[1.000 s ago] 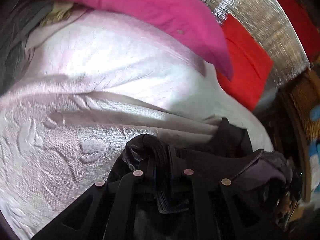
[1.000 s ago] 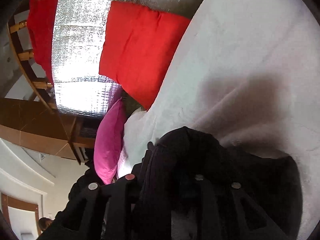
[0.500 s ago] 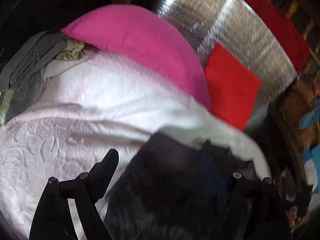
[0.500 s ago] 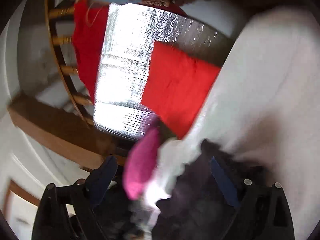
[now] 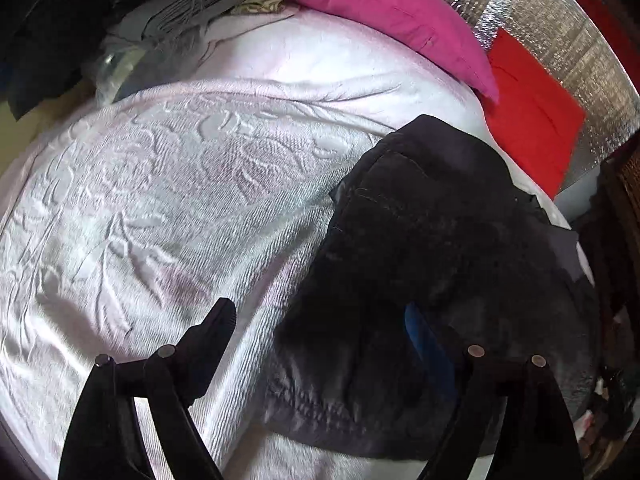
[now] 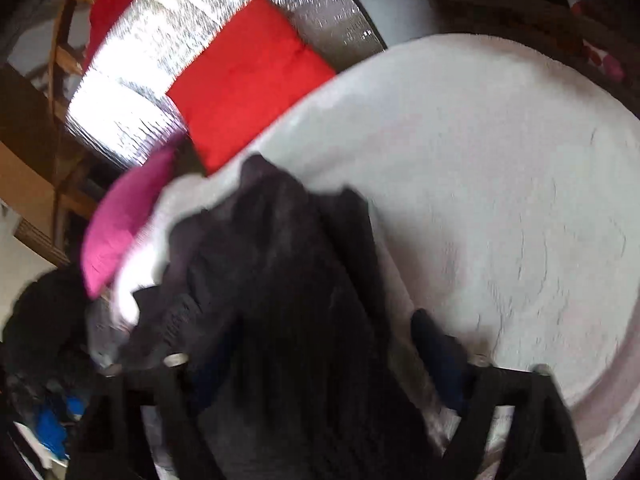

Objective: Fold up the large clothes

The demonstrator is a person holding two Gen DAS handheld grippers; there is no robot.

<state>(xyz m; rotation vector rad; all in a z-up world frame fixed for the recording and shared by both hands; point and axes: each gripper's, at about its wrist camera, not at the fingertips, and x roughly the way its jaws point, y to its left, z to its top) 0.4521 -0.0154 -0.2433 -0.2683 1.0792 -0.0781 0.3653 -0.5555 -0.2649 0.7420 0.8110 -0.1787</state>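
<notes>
Both hand-held grippers, left spread wide (right closing), grip nothing above dark garment.

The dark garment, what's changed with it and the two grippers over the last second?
Both grippers let go of the dark garment. The left gripper stands open above it; the right gripper opened and its jaws are closing again, cloth between them. The garment now lies loose on the white bedspread. The pillows stayed put.

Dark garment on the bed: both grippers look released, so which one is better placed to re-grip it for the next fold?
Probably right. The right gripper has the dark garment bunched between its closing jaws. The left gripper stands open, one finger over the bare white bedspread.
</notes>
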